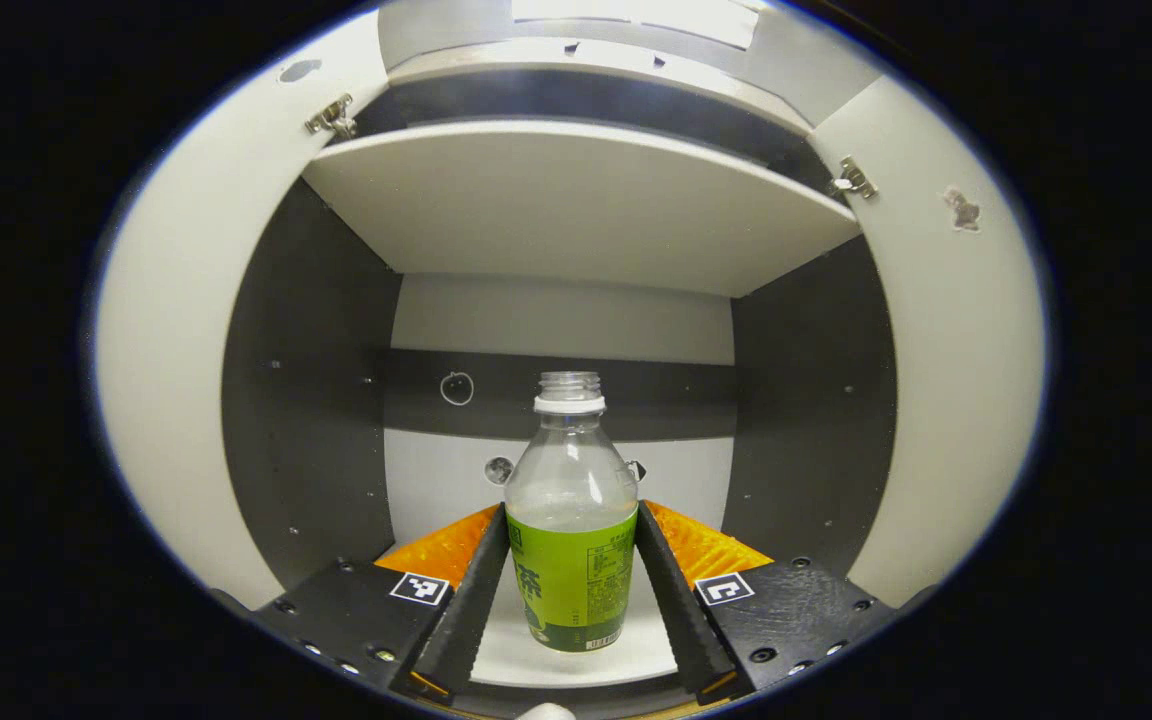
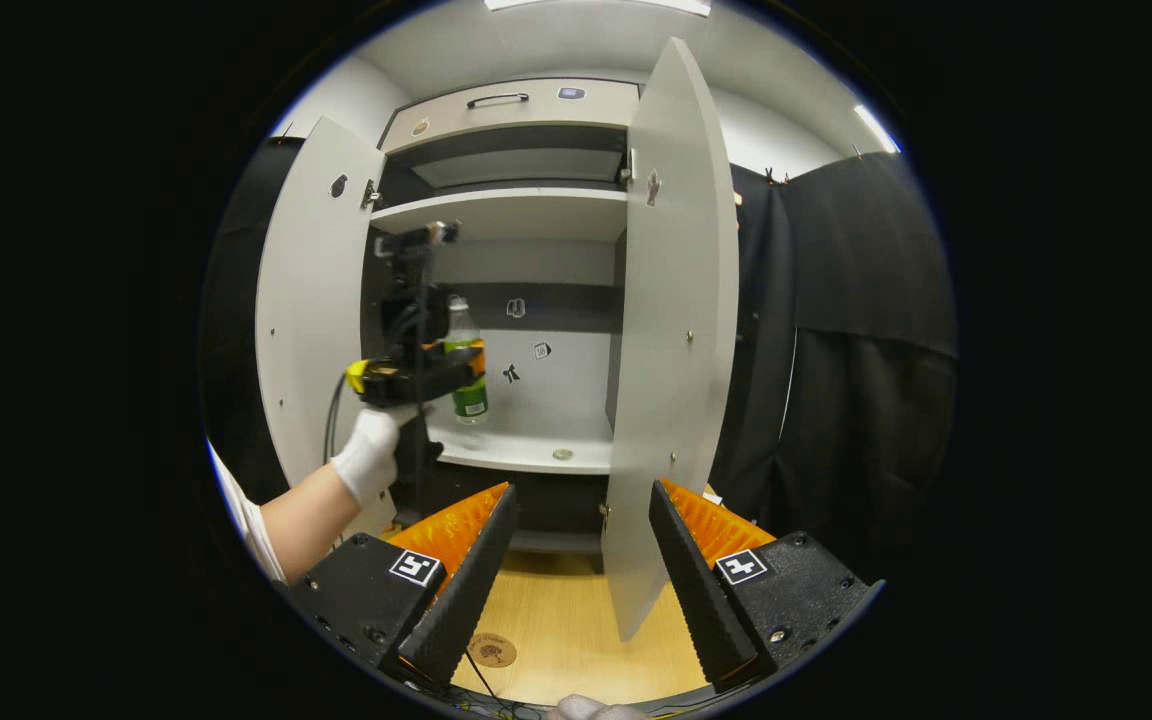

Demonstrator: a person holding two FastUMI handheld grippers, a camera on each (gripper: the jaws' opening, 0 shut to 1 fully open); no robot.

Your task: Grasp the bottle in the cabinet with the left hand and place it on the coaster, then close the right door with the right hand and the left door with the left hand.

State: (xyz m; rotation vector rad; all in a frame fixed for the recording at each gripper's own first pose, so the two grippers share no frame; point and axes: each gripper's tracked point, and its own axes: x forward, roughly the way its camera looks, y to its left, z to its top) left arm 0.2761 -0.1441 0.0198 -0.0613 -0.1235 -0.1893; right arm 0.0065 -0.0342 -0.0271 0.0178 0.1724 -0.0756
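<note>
A clear uncapped bottle with a green label stands upright between my left gripper's fingers, which press on both its sides inside the cabinet's lower compartment. In the right gripper view a gloved hand holds that left gripper with the bottle just above the white shelf. My right gripper hangs open in front of the cabinet with nothing between its fingers. A round brown coaster lies on the wooden table below. The left door and right door stand open.
An upper shelf spans the cabinet above the bottle. The right door's edge juts toward my right gripper. A small round object lies on the lower shelf. A drawer with a handle tops the cabinet.
</note>
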